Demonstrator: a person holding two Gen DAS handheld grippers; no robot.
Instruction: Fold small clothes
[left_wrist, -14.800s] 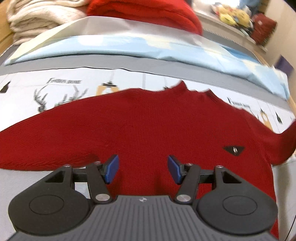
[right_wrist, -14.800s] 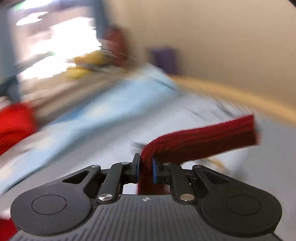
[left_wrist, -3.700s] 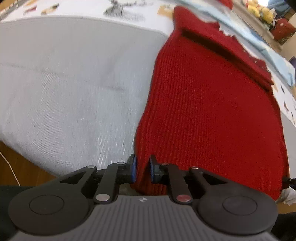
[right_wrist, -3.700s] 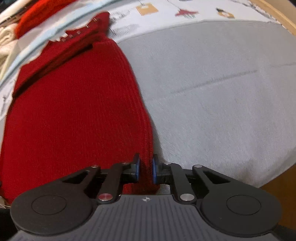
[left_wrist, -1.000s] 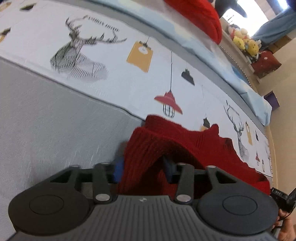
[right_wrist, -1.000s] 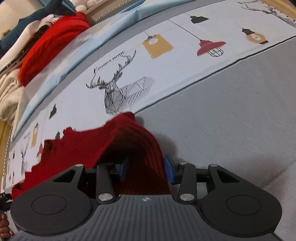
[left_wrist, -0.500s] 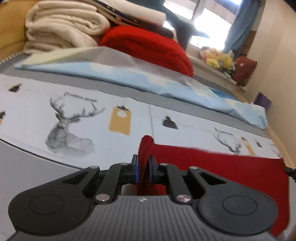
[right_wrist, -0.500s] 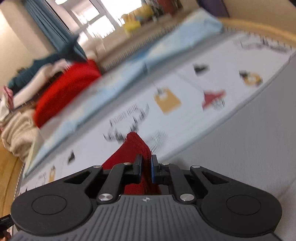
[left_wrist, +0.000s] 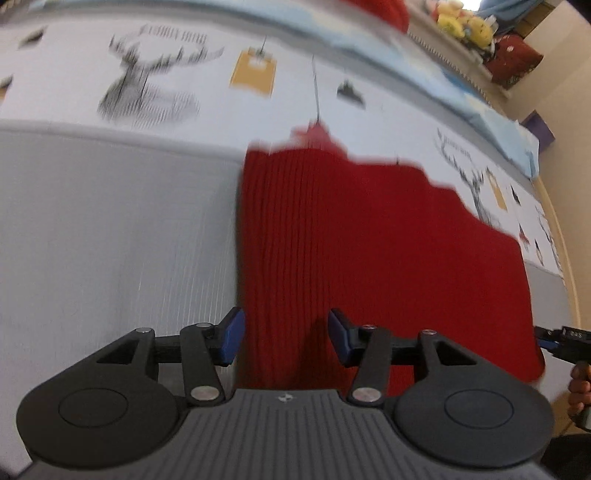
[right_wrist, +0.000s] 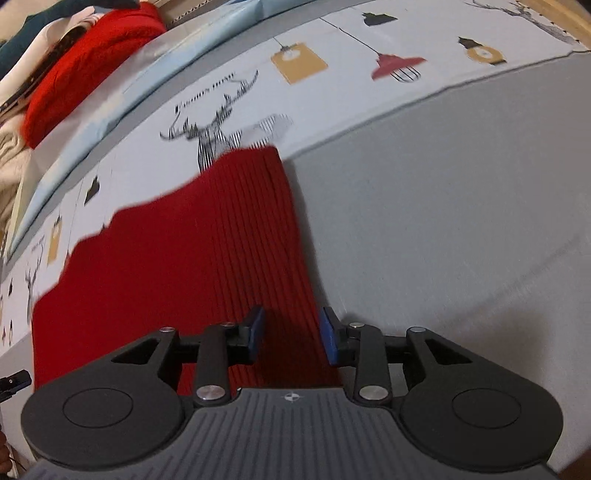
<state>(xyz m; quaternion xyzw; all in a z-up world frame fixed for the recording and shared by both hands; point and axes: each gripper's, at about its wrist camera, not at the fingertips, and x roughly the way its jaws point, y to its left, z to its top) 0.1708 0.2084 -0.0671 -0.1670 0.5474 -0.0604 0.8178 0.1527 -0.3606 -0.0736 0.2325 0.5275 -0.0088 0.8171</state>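
The red knit sweater lies folded flat on the grey bed cover, its far edge reaching the printed sheet. My left gripper is open just above the sweater's near left corner, holding nothing. In the right wrist view the same sweater lies flat, its right edge straight. My right gripper is open over the near right corner, holding nothing. The other gripper's tip shows at the right edge of the left wrist view.
A white sheet with deer and lamp prints runs across the back. Behind it lie a light blue cover, a bright red blanket and cream folded blankets. Stuffed toys sit far right.
Both grippers, shut on the sweater's lifted edge half a second ago, have opened and let it go. The sweater now lies flat and folded, and both grippers have drawn back to its near edge.
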